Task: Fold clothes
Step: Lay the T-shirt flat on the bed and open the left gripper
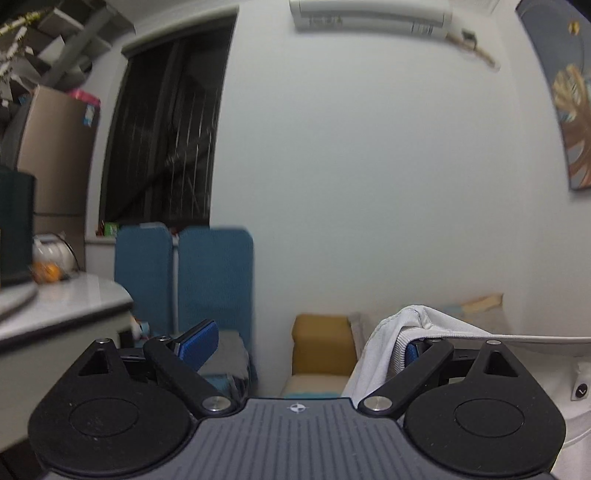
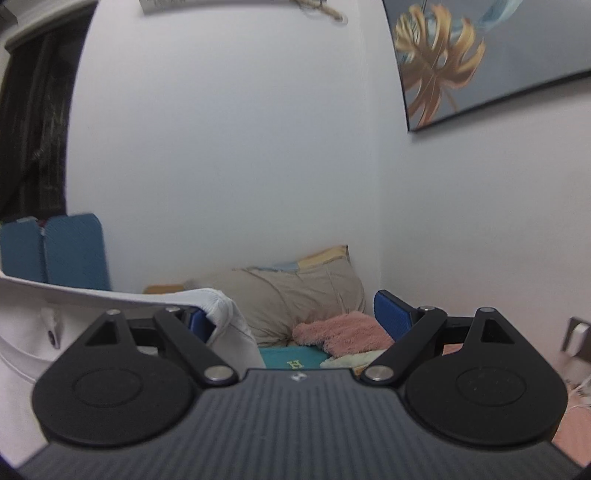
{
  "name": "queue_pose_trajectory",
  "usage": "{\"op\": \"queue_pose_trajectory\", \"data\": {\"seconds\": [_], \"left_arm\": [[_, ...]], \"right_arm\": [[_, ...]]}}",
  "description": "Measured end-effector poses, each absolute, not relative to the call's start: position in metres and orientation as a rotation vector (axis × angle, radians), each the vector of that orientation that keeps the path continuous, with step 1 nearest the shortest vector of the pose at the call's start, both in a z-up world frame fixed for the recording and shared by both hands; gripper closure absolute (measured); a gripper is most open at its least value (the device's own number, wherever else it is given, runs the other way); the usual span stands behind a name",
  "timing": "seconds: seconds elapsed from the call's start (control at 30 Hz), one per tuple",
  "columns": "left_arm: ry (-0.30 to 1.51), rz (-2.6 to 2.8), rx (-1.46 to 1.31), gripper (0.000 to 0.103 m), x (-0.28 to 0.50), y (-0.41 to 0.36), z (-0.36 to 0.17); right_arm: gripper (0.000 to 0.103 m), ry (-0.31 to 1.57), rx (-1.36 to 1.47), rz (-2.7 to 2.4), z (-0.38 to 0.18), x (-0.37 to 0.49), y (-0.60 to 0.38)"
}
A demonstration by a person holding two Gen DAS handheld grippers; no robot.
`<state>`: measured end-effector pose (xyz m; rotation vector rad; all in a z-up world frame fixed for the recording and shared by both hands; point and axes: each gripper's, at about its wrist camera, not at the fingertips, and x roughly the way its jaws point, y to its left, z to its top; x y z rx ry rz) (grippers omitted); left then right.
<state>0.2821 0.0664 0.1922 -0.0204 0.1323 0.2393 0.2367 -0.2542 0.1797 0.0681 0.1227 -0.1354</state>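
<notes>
White garment [image 1: 373,354] edge draped over both wide-spread grippers' inner fingers [image 2: 197,321].

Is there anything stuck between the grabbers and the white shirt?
No. The white shirt already hangs over the left gripper's right finger and, in the other view, over the right gripper's left finger. Both sets of jaws stand wide apart, with nothing between.

Two grippers [image 1: 304,341] [image 2: 301,315], jaws wide apart; one white garment [image 1: 373,354] [image 2: 229,317]; two blue panels [image 1: 184,280]; one air conditioner [image 1: 369,16]; one framed painting [image 2: 480,55]; one beige pillow [image 2: 295,295]; one pink fuzzy cloth [image 2: 343,330].
</notes>
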Motion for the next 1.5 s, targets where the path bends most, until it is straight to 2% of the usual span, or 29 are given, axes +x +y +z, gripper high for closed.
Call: {"op": "queue_pose_trajectory", "data": {"seconds": [0.17,0.33,0.4,0.53,0.6,0.67,0.83,1.1,1.27,1.5], "left_arm": [[0.288,0.244,0.029,0.007,0.431,0.057,0.061],[0.587,0.209,0.056,0.009,0.532,0.055,-0.077],[0.726,0.160,0.074,0.009,0.556,0.057,-0.115],[0.922,0.027,0.035,0.007,0.571,0.081,-0.137],[0.948,-0.007,0.010,0.006,0.561,0.088,-0.139],[0.920,-0.018,-0.001,0.001,0.540,0.096,-0.130],[0.803,-0.024,-0.003,0.000,0.460,0.104,-0.096],[0.613,-0.016,-0.025,0.000,0.257,0.091,-0.037],[0.586,-0.018,-0.018,0.000,0.149,0.088,-0.010],[0.560,0.010,-0.010,0.000,0.079,0.097,0.015]], "right_arm": [[0.014,0.277,0.061,-0.156,0.070,0.373,-0.249],[0.014,0.518,0.047,-0.113,-0.050,0.470,-0.236],[0.014,0.645,0.075,-0.039,-0.088,0.492,-0.229],[0.014,0.802,0.187,0.112,-0.126,0.498,-0.217],[0.014,0.788,0.214,0.139,-0.124,0.490,-0.213],[0.014,0.766,0.242,0.155,-0.113,0.476,-0.212],[0.014,0.682,0.258,0.145,-0.078,0.407,-0.221],[0.014,0.583,0.226,0.120,-0.031,0.242,-0.225],[0.014,0.548,0.227,0.125,-0.001,0.155,-0.225],[0.014,0.515,0.231,0.139,0.015,0.079,-0.222]]}}
